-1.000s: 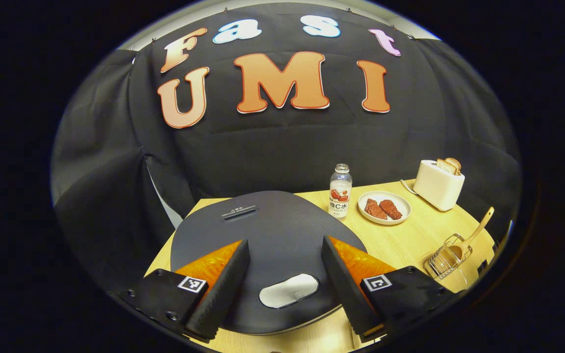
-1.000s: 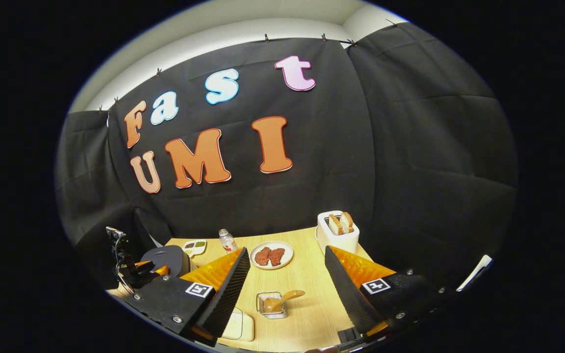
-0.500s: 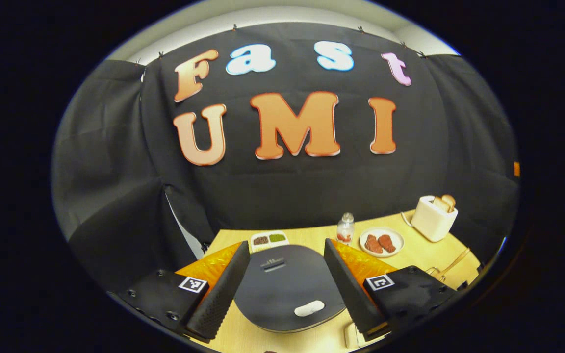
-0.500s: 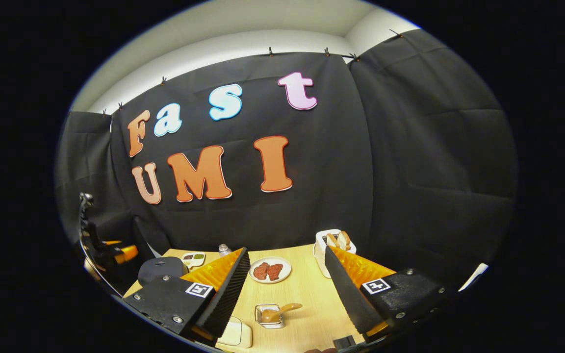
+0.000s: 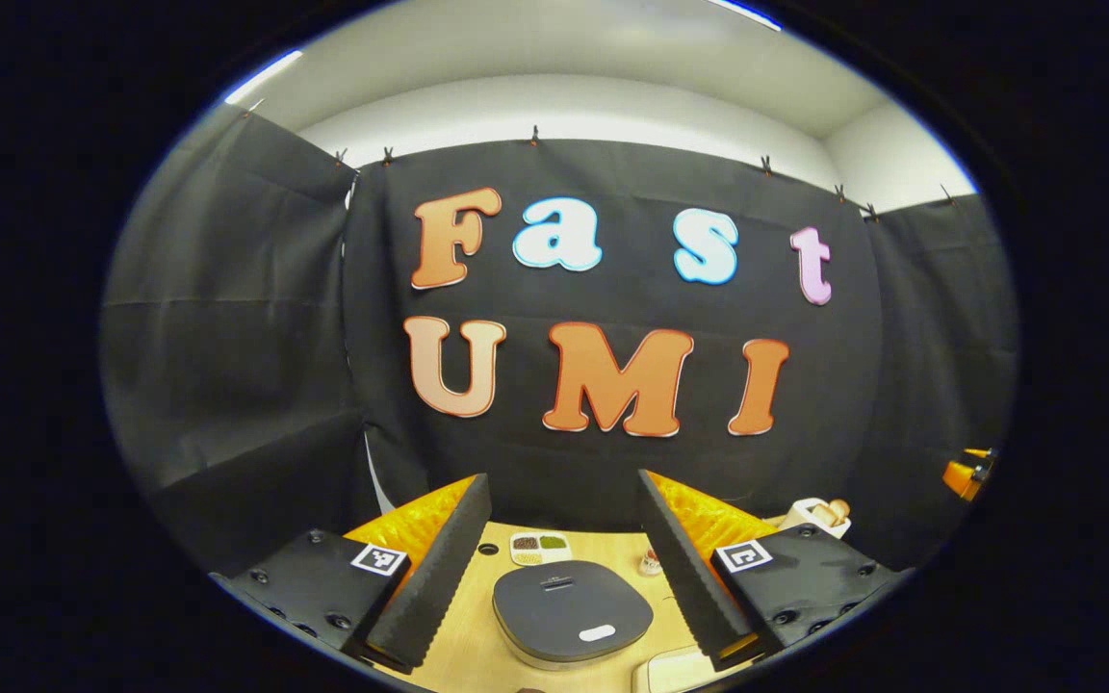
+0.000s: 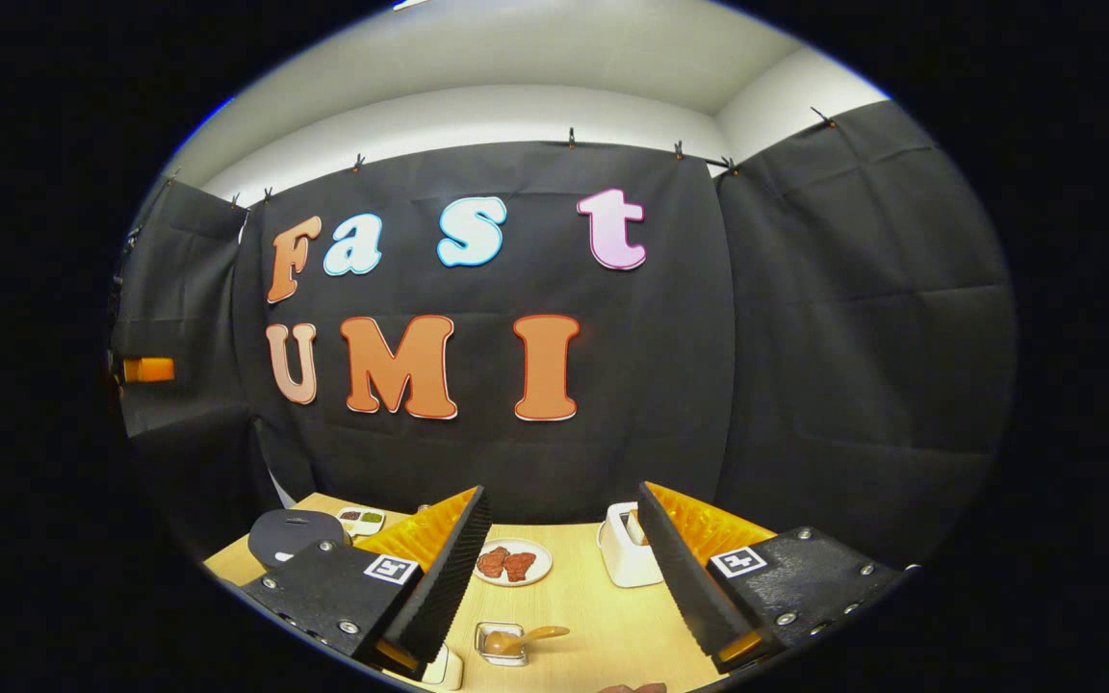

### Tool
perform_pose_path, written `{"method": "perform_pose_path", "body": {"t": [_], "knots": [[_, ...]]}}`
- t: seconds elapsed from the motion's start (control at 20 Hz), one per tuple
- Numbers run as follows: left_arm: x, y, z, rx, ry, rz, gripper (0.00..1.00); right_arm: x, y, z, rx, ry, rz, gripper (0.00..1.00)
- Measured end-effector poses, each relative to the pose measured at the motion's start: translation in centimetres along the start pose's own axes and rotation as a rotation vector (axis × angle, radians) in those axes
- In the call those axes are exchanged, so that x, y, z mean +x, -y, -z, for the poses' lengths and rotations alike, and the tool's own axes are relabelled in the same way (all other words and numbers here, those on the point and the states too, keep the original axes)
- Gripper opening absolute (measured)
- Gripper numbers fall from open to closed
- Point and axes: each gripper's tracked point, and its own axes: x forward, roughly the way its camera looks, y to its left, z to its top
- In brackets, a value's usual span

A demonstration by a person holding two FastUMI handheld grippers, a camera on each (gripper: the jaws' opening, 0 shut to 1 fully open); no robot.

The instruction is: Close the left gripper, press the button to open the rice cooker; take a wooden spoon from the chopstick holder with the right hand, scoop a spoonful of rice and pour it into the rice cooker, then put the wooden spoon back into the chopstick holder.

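The dark grey rice cooker [image 5: 571, 613] sits on the wooden table, lid down, with its pale button [image 5: 597, 632] at the front edge. My left gripper [image 5: 562, 577] hangs open high above it, nothing between its fingers. In the right gripper view the cooker [image 6: 292, 532] lies at the far left. My right gripper [image 6: 564, 568] is open too, well above the table. Below it stands the wire chopstick holder [image 6: 500, 642] with the wooden spoon [image 6: 528, 636] leaning out of it to the right. A pale rice container [image 5: 678, 671] peeks in beside the left gripper's right finger.
A plate of meat [image 6: 513, 562] and a white toaster [image 6: 628, 555] with bread stand at mid table. A small two-part dish [image 5: 538, 548] and a bottle [image 5: 652, 560] sit behind the cooker. Part of the other gripper [image 5: 968, 472] shows at the far right.
Both grippers have risen and drawn back from the table; the cooker, plate and holder look much smaller now. Both stay open. Nothing on the table has moved.
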Motion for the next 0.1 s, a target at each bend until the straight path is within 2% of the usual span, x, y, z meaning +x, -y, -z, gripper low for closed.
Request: {"method": "perform_pose_path", "body": {"t": [0.05, 0.1], "knots": [[-0.59, -0.63, -0.66, -0.001, 0.018, -0.014, 0.96, -0.23, -0.02, -0.20, -0.012, 0.007, 0.002, 0.95], [-1.25, -1.10, -1.13, -0.002, 0.032, -0.025, 0.96, -0.28, -0.08, -0.18, -0.023, 0.009, 0.003, 1.00]]}}
